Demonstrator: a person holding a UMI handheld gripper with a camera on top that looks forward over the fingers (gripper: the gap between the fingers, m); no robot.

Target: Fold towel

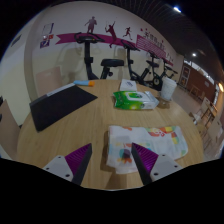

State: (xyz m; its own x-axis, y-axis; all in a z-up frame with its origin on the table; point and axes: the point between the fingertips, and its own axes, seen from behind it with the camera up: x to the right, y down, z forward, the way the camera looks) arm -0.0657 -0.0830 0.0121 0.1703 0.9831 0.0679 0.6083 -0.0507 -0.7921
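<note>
Ahead of my gripper [111, 162] lies a white towel with coloured prints [145, 142], crumpled a little, on the light wooden table top [85, 125]. Its near edge reaches down between the two purple-padded fingers [76, 160], which I see spread wide apart and holding nothing; the towel rests on the table by itself, mostly just beyond the right finger. Farther on the table, beyond the towel, I see a green and white packet [133, 98], and beside it, to the right, a pale translucent container [168, 90]. To the left lies a flat black rectangular mat [60, 105]. Behind the table stand black exercise machines [105, 62] against a wall with a magenta banner showing sport figures [110, 36].
</note>
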